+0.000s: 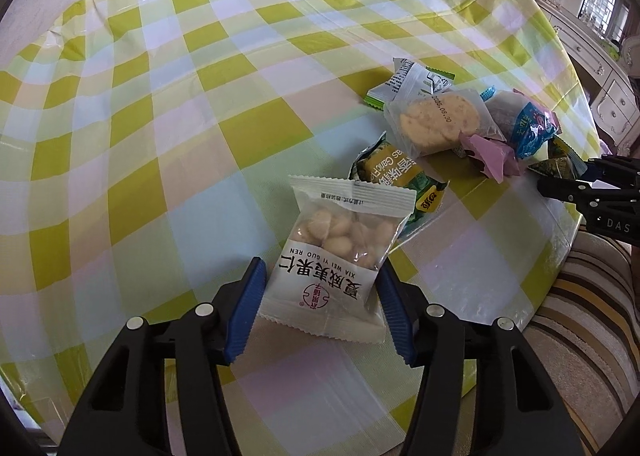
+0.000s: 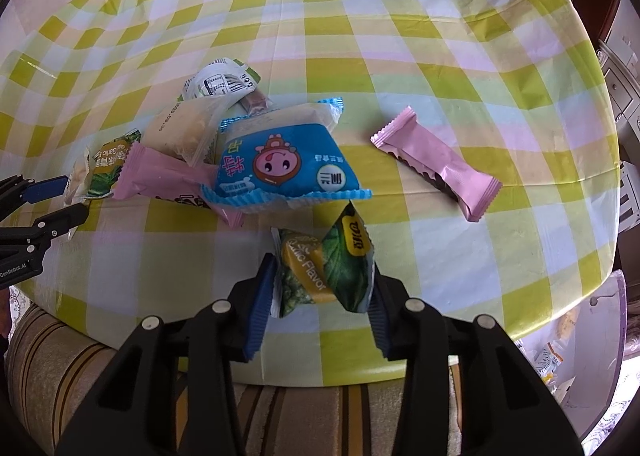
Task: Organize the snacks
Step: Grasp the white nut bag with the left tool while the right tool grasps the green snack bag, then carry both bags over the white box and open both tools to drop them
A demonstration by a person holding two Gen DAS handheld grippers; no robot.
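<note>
Left view: left gripper [image 1: 320, 308] is clamped on the nut bag [image 1: 340, 256] — lifted clear of the pile [image 1: 460, 124] before being moved.
Right view: right gripper [image 2: 320, 304] is clamped on the pea pack [image 2: 324, 268], near the table [image 2: 440, 56] edge — kept pinched mid-body, crimped ends avoided.

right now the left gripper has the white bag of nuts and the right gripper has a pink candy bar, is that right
Not quite. The left gripper does have the white bag of nuts, but the right gripper has a green snack packet, as the right wrist view shows. The pink candy bar lies loose on the tablecloth.
</note>
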